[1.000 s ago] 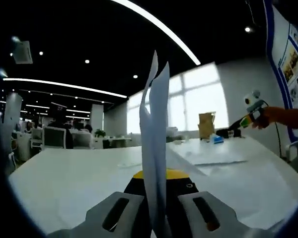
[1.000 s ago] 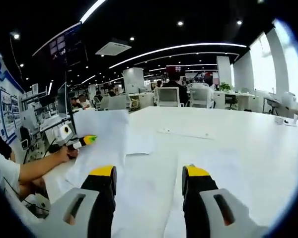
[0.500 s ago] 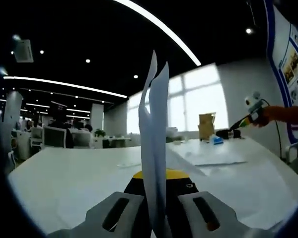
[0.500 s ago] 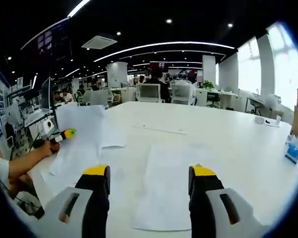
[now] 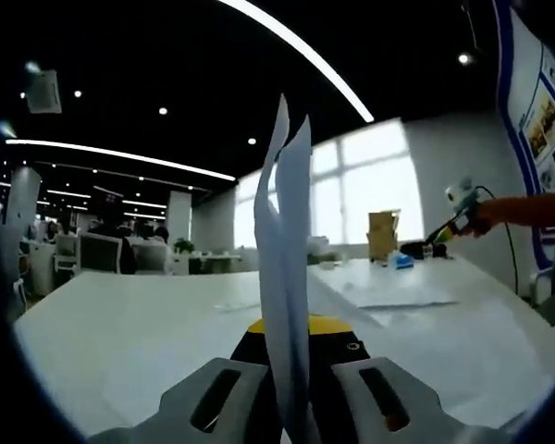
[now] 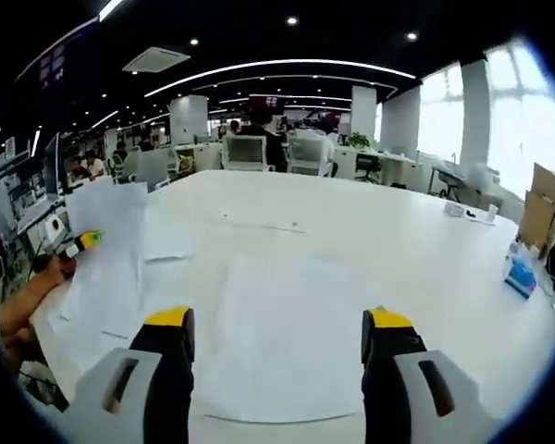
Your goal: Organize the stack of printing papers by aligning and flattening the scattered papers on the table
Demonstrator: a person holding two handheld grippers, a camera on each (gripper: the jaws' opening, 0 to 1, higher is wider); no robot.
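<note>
In the left gripper view, the left gripper [image 5: 291, 370] stays clamped on upright sheets [image 5: 285, 277] over the table [image 5: 120, 324], unchanged. In the right gripper view, the right gripper [image 6: 276, 338], jaws apart and empty, has swung toward a loose sheet [image 6: 277, 342] lying mid-table, likely the next pickup.

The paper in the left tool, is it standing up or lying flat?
Standing up. The sheets rise on edge from between the left tool's shut jaws.
</note>
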